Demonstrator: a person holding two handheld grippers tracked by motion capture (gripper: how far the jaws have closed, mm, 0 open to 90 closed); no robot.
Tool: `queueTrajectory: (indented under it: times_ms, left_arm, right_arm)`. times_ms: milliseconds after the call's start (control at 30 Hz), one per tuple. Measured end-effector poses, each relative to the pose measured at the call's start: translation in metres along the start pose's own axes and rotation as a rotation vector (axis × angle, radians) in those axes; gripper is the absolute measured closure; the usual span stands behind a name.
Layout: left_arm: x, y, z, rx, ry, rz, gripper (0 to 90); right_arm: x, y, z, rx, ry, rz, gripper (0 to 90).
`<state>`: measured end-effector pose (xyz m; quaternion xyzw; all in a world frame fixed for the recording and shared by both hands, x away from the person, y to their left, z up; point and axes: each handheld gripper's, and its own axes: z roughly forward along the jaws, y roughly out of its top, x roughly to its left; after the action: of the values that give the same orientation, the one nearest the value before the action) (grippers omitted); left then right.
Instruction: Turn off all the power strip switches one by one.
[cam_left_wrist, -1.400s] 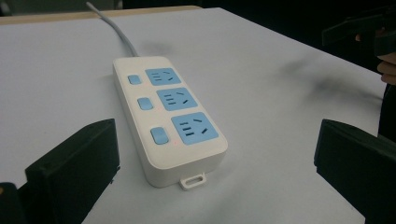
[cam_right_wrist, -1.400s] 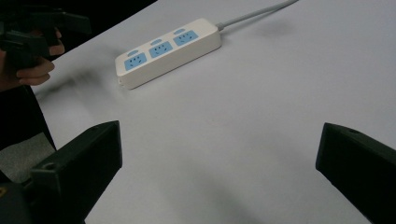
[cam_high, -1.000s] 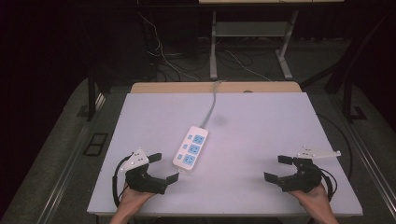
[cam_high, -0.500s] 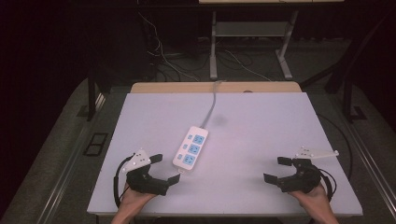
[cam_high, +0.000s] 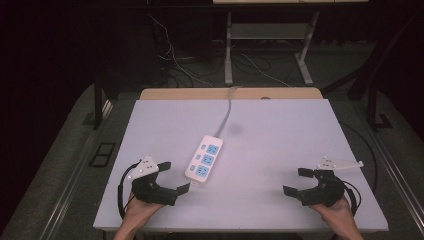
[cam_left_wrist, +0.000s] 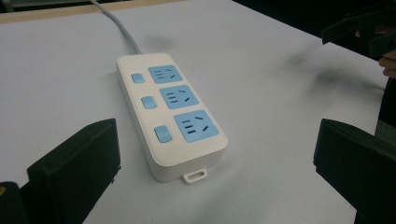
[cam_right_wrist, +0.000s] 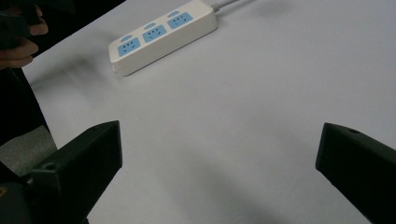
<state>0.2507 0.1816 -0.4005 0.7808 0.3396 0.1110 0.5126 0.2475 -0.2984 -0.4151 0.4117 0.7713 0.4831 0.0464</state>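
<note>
White table (cam_high: 280, 150) under dim room | power strip (cam_high: 204, 158) lying flat near middle, cord (cam_high: 227, 112) trailing to far edge | left gripper (cam_high: 172, 177) gaping wide, empty, just beside strip's near end | right gripper (cam_high: 295, 182) gaping wide, empty, well apart | likely handling as light, rigid, smooth plastic; favouring pinching across long sides.

Your left gripper (cam_high: 176, 176) sits low at the near left, jaws spread wide and pointing right and slightly away from you; your left hand (cam_high: 140, 211) grips it from below; your right gripper (cam_high: 296, 181) sits at the near right, jaws wide apart, pointing left; your right hand (cam_high: 336, 212) holds it from behind.
</note>
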Motion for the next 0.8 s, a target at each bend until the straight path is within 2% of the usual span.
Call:
queueTrajectory:
  times_ms: [167, 433, 600, 800]
  left_arm:
    - [0.002, 0.006, 0.003, 0.019, -0.012, -0.003, 0.0]
    - [0.006, 0.021, 0.007, 0.056, -0.022, 0.016, 0.0]
    - [0.008, 0.029, 0.012, 0.094, -0.033, 0.031, 0.0]
    - [0.011, 0.036, 0.018, 0.123, -0.047, 0.028, 0.0]
  right_arm:
    - [0.000, 0.000, -0.001, -0.001, -0.003, 0.000, 0.4]
    - [0.001, 0.000, 0.000, 0.004, -0.004, -0.004, 0.4]
    - [0.001, 0.000, -0.001, 0.002, -0.005, -0.003, 0.4]
    - [0.001, 0.000, -0.001, 0.003, -0.005, -0.004, 0.4]
